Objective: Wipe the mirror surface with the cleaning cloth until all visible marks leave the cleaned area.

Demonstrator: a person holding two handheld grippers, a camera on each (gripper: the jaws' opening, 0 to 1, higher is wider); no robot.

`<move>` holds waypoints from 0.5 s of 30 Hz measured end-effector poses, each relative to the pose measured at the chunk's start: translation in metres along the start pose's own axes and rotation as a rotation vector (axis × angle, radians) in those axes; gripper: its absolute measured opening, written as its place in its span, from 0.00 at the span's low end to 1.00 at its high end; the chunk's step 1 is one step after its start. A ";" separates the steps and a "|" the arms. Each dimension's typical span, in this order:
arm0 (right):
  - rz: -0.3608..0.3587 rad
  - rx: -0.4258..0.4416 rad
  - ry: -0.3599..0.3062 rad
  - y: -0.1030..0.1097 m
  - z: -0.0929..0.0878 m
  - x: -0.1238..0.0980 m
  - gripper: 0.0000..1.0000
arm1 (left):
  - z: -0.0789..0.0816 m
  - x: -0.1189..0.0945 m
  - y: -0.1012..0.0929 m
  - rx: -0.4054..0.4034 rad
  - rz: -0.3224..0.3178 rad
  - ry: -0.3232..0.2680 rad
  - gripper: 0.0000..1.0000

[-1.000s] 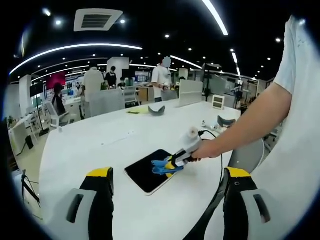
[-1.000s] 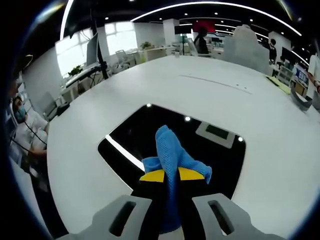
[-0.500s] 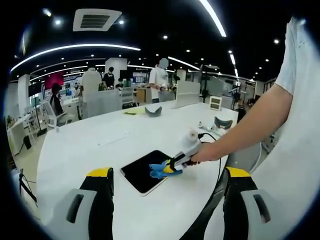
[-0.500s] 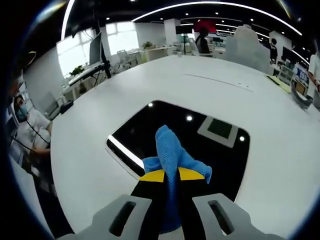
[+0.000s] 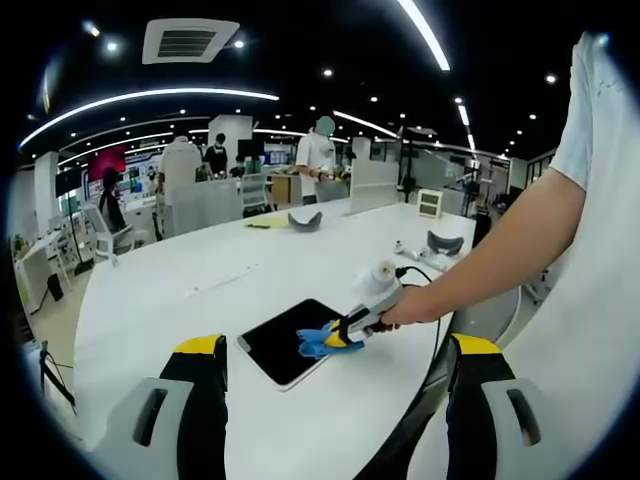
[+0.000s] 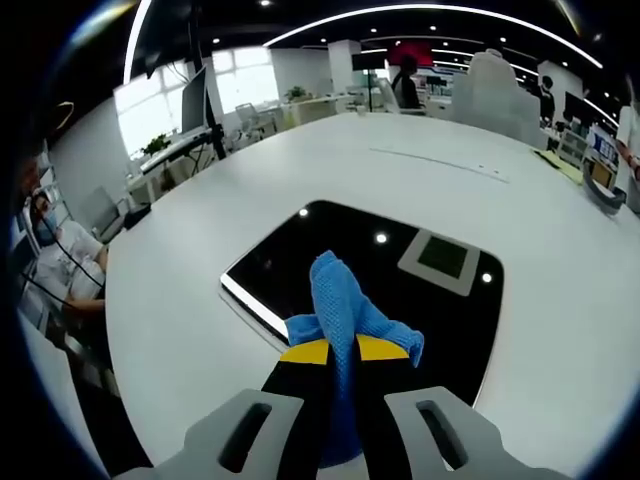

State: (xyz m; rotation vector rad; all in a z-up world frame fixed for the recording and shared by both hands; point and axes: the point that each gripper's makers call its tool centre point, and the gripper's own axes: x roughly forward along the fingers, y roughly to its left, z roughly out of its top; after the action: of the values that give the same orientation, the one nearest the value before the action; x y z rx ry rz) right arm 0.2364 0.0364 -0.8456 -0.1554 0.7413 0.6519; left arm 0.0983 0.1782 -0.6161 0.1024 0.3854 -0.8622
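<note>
1. An open-plan office with a dark ceiling (image 5: 300,40), curved light strips (image 5: 150,97), round spotlights and a square air vent (image 5: 186,38).
2. A large white table (image 5: 250,265) with rounded edges carries the work.
3. Bright windows (image 6: 240,80) line one wall, with desks and office chairs (image 5: 105,230) nearby.
4. Several people stand beyond the table's far edge.

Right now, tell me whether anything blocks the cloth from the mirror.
Nothing visible does. The right claw grips the blue cloth over the mirror, whose dark surface lies bare ahead.
</note>
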 end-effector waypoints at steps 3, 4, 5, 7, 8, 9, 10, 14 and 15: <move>0.002 0.008 -0.003 0.001 0.000 0.000 0.03 | 0.000 0.000 -0.001 0.004 0.000 0.002 0.92; 0.003 0.010 -0.003 0.001 0.000 0.000 0.03 | 0.000 0.000 -0.001 0.002 -0.001 0.002 0.92; 0.003 0.008 -0.002 0.001 -0.001 0.000 0.03 | 0.000 0.000 -0.001 0.003 0.000 0.003 0.92; 0.005 0.006 0.000 0.001 -0.001 0.000 0.03 | 0.000 -0.001 -0.001 0.004 0.000 0.004 0.92; 0.006 0.008 0.000 0.002 -0.001 0.000 0.03 | -0.001 -0.001 -0.002 0.005 -0.001 0.006 0.92; 0.006 0.010 0.000 0.002 -0.001 0.000 0.03 | -0.001 -0.001 -0.002 0.008 -0.002 0.007 0.91; 0.006 0.011 -0.001 0.002 -0.001 0.000 0.03 | -0.001 -0.001 -0.003 0.009 -0.003 0.008 0.91; 0.006 0.027 -0.004 0.002 -0.001 0.000 0.03 | -0.001 -0.003 -0.004 0.008 -0.006 0.009 0.91; 0.006 0.029 -0.004 0.003 -0.001 0.000 0.03 | -0.002 -0.003 -0.004 0.009 -0.006 0.009 0.91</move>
State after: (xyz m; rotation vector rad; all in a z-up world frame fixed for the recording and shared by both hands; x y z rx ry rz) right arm 0.2347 0.0384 -0.8462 -0.1247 0.7473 0.6469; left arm 0.0932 0.1780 -0.6163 0.1133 0.3911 -0.8693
